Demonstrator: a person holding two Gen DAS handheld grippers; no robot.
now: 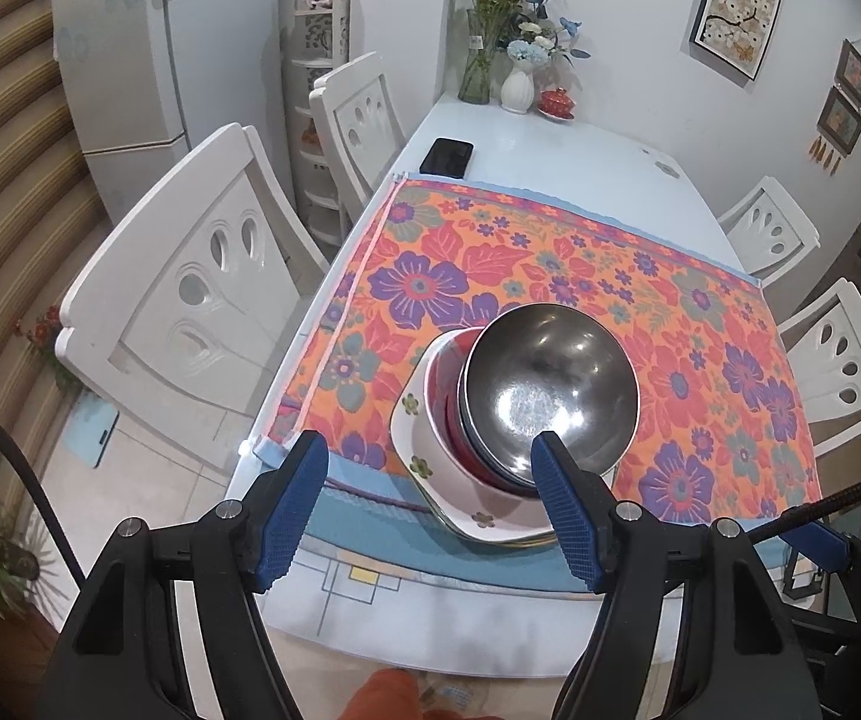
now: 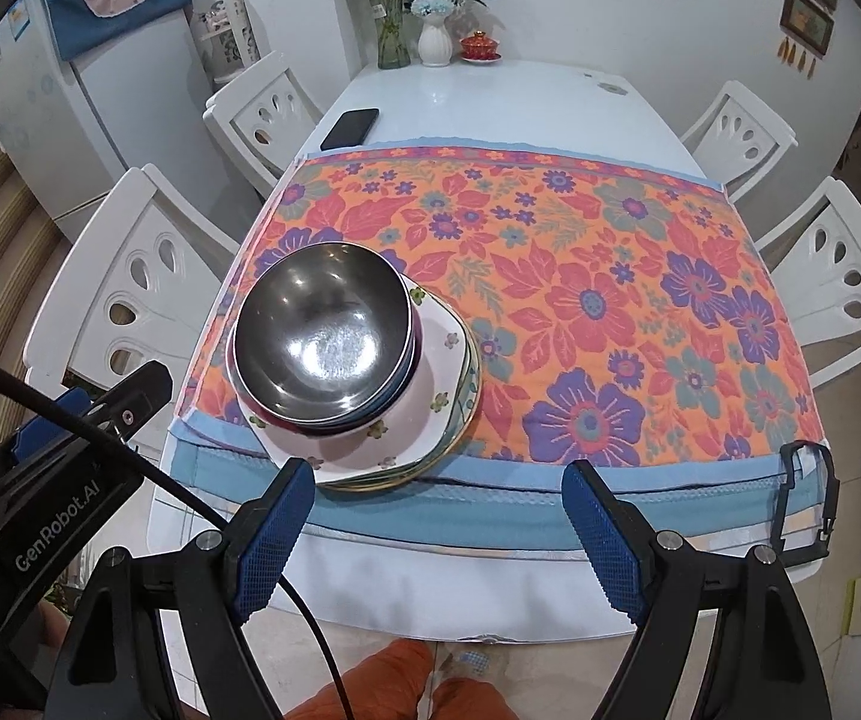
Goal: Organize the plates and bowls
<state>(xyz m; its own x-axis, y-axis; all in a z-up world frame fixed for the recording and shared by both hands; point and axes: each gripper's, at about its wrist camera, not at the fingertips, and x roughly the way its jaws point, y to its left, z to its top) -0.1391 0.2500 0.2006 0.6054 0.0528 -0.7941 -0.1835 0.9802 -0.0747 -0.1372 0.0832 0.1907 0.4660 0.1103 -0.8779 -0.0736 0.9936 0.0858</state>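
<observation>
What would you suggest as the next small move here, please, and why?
Probably draw both grippers back from the table: the steel bowl already sits nested on the bowls and plates, nothing else lies loose on the floral cloth, and left gripper and right gripper are open, empty.

1. I see a long glossy white table [image 2: 508, 96] under a floral orange cloth [image 2: 550, 300].
2. White cut-out-backed chairs [image 2: 130, 276] stand at nine and three o'clock.
3. At twelve, a glass vase of green stems [image 2: 391, 30] meets the pale wall.
4. A white fridge [image 1: 178, 54] stands at eleven.
</observation>
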